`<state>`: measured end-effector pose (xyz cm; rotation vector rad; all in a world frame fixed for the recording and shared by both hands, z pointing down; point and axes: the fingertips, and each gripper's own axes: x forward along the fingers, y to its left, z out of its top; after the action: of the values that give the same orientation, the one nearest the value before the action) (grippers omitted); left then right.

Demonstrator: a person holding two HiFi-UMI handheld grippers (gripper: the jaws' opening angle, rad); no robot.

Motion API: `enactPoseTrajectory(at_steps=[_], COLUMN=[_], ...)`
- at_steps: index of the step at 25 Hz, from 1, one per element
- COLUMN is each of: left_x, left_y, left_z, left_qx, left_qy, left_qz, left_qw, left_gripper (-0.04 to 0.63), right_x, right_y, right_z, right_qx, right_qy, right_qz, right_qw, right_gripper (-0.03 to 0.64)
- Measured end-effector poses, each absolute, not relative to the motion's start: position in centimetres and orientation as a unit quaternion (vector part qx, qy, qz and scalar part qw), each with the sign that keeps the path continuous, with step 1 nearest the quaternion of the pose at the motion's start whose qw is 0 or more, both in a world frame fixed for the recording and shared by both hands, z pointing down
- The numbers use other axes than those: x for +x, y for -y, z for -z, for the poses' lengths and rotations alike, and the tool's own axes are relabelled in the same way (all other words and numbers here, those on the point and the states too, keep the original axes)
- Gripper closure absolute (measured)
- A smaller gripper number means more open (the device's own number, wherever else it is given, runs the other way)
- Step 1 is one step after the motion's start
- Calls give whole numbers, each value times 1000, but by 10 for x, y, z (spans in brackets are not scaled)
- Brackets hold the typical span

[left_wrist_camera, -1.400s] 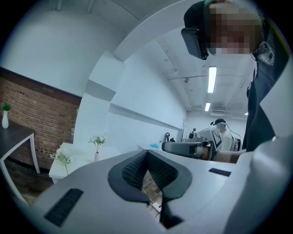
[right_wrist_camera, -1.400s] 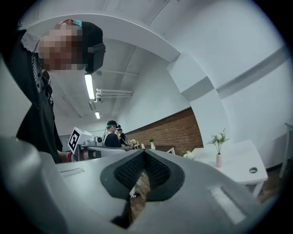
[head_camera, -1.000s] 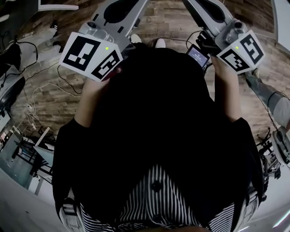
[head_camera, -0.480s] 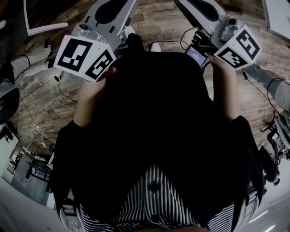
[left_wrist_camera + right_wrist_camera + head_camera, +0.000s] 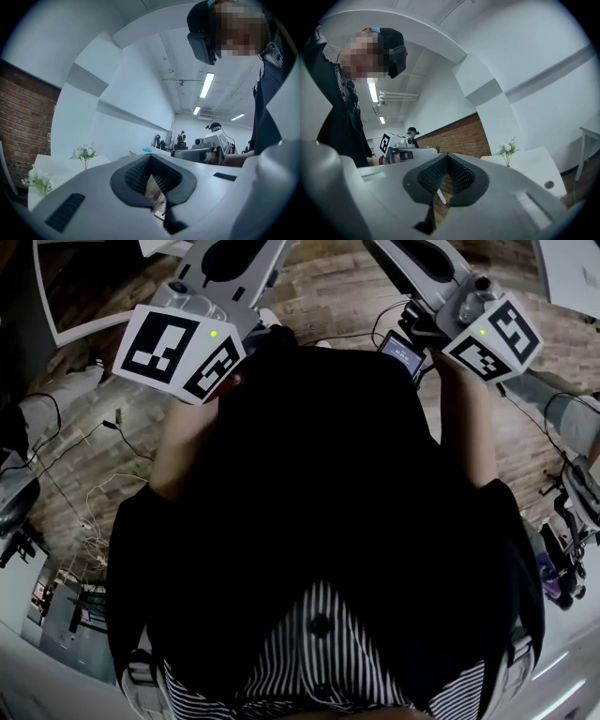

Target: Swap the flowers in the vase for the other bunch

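Observation:
A small bunch of white flowers stands upright on a white table, far off in the left gripper view. A second white bunch shows at that view's left edge, lower and nearer. The right gripper view shows one white bunch upright on a white table; no vase can be made out at this distance. My left gripper and right gripper are both shut with nothing in them, held out level in front of my chest, far from the flowers. Their marker cubes show in the head view.
A brick wall runs behind the table. Other people stand at benches in the background. Cables trail over the wood floor at the left. White table corners reach in at the head view's top.
The floor has slid across the head view, and a white table edge has come in at the top left. Both grippers keep their place in front of my chest, still shut.

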<state>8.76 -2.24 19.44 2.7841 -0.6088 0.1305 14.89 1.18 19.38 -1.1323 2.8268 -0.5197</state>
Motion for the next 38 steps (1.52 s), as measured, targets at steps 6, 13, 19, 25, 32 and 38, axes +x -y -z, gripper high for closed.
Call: enactPoseTrajectory(at_steps=[6,13,19,25,32,38], left_x=[61,20,-14,-16,-20,-8], left_y=[59,111,145,141,135,149], left_z=[-194,-203,-198,-205,-219,-217], left_qx=[968,969,964,961,952,953], left_qy=[198,200,214,229,256,258], left_qz=[-29,-17,5,-4,-32,-33], left_qw=[151,145,159,156,163,155], left_gripper=[588,588,588,588,588,588], right_x=[121,81,49,44,48,57], right_y=[30,84,127,134,137,155], right_z=[-192,-200,-195,-196,-206,-204], right_qx=[-378,-375,-352,-334,-310,-300], right_qy=[-911,-912,-922,-929,-935,-940], right_qz=[165,163,159,161,170,162], right_qw=[-2,-22,-28,-23,-5,5], right_gripper=[614,614,614,614,614,614])
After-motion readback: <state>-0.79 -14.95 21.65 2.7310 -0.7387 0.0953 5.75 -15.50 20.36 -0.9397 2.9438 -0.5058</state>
